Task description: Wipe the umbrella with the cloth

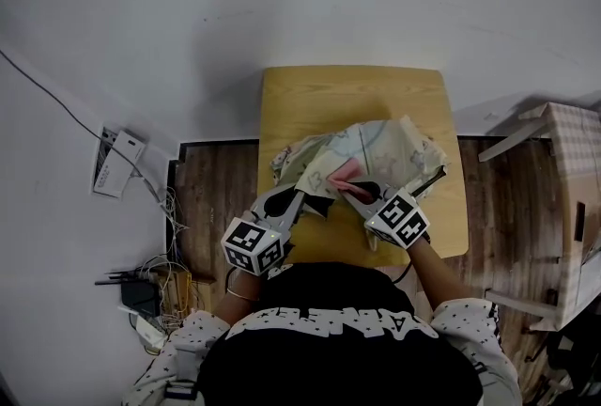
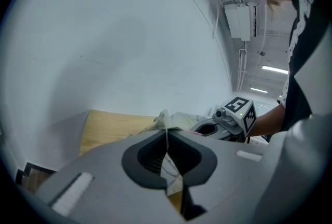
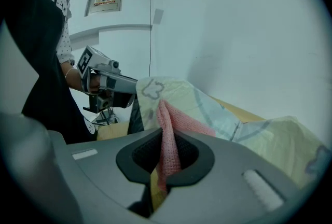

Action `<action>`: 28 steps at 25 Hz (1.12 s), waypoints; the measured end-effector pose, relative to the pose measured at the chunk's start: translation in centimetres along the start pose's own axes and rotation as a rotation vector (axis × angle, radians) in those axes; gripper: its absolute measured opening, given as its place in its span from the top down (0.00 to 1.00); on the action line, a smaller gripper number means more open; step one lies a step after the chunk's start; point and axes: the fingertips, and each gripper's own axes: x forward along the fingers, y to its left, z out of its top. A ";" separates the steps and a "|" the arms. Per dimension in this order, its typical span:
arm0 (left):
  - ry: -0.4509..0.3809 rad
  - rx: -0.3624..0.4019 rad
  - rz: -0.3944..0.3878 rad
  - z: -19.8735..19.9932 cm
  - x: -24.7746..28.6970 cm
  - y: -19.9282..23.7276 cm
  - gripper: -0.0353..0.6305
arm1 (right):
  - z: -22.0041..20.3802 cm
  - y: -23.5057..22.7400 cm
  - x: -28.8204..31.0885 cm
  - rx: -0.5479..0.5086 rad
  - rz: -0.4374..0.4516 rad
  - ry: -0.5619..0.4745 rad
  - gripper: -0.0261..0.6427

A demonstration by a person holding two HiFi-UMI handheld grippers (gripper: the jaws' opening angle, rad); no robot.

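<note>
Umbrella (image 1: 380, 148): pale, patterned canopy, lying crumpled on the near half of the wooden table (image 1: 310, 99), directly ahead of the person.
Cloth (image 3: 174, 127): pink, knitted-looking, draped over the canopy's near fold, lower end pinched in the tool.
Left gripper (image 2: 167, 158): clamped shut on a thin edge of the umbrella fabric, pinning the near-left side of the canopy.
Right gripper (image 3: 166, 161): closed tight on the cloth, angled down toward the canopy, just beside the other tool.
Step in hand: judged to be a wiping stroke, with the canopy anchored on one side and rubbed from the other.
Doing it well: hold the pinned edge steady and slightly taut; drag the cloth flat across the panel rather than poking with the jaw tips; stroke away from the anchor to smooth the fabric instead of bunching it; press lightly enough to avoid hauling the whole canopy across the table.
Risk: loose folds likely to ride along with the cloth; thin fabric likely to slip from the left clamp under a hard pull.
Progress: cannot tell how much of the canopy already wiped.
</note>
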 end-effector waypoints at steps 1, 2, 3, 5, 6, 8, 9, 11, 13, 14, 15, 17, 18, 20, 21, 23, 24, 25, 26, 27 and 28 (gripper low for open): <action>0.003 -0.001 -0.002 0.0 0.0 0.0 0.94 | -0.2 0.3 0.0 0.000 0.005 0.004 0.91; 0.005 -0.001 -0.003 -0.1 0.1 0.1 0.94 | -0.3 0.6 -0.1 0.000 0.010 0.008 0.91; 0.007 -0.001 -0.004 -0.1 0.1 0.1 0.94 | -0.5 0.9 -0.1 0.000 0.014 0.010 0.91; 0.010 -0.001 -0.007 -0.1 0.2 0.1 0.94 | -0.8 1.4 -0.3 0.006 0.018 0.011 0.91; 0.010 -0.001 -0.009 -0.1 0.2 0.0 0.94 | -0.9 1.6 -0.4 0.010 0.019 0.011 0.91; 0.010 0.000 -0.014 0.0 0.4 -0.1 0.94 | -1.2 1.9 -0.6 0.018 0.020 0.012 0.91; 0.011 0.000 -0.016 0.0 0.4 -0.1 0.94 | -1.3 2.1 -0.6 0.019 0.022 0.014 0.91; 0.011 -0.001 -0.019 0.0 0.4 -0.1 0.94 | -1.6 2.6 -0.7 0.021 0.030 0.020 0.91; 0.011 -0.001 -0.020 0.0 0.5 -0.1 0.94 | -1.9 3.1 -0.9 0.024 0.037 0.022 0.91; 0.012 0.000 -0.021 0.0 0.5 -0.1 0.94 | -2.1 3.2 -1.0 0.027 0.039 0.022 0.91; 0.012 0.000 -0.021 0.0 0.6 -0.2 0.94 | -2.3 3.3 -1.1 0.030 0.040 0.022 0.91; 0.013 0.001 -0.022 0.0 0.7 -0.2 0.94 | -2.6 3.5 -1.3 0.036 0.038 0.021 0.91; 0.014 0.001 -0.022 0.0 0.8 -0.3 0.94 | -2.7 3.5 -1.5 0.039 0.035 0.021 0.91; 0.017 0.001 -0.026 0.0 0.9 -0.4 0.94 | -3.0 3.5 -1.8 0.044 0.026 0.020 0.91; 0.018 0.002 -0.027 0.0 1.0 -0.5 0.94 | -3.1 3.5 -1.9 0.046 0.025 0.017 0.91; 0.017 0.002 -0.023 0.0 1.1 -0.4 0.94 | -3.0 3.6 -2.2 0.037 0.027 0.006 0.91; 0.016 0.000 -0.020 0.0 1.1 -0.3 0.94 | -2.8 3.5 -2.3 0.028 0.026 -0.002 0.91; 0.016 -0.001 -0.016 0.0 1.1 -0.3 0.94 | -2.4 3.4 -2.6 0.016 0.019 -0.013 0.91; 0.016 -0.002 -0.013 0.0 1.2 -0.2 0.94 | -1.9 3.1 -2.9 -0.001 0.004 -0.033 0.91; 0.017 -0.002 -0.011 0.0 1.2 -0.2 0.94 | -1.0 2.8 -3.4 -0.025 -0.018 -0.065 0.91; 0.017 -0.002 -0.008 0.0 1.2 -0.1 0.94 | 0.1 2.3 -4.0 -0.054 -0.047 -0.109 0.91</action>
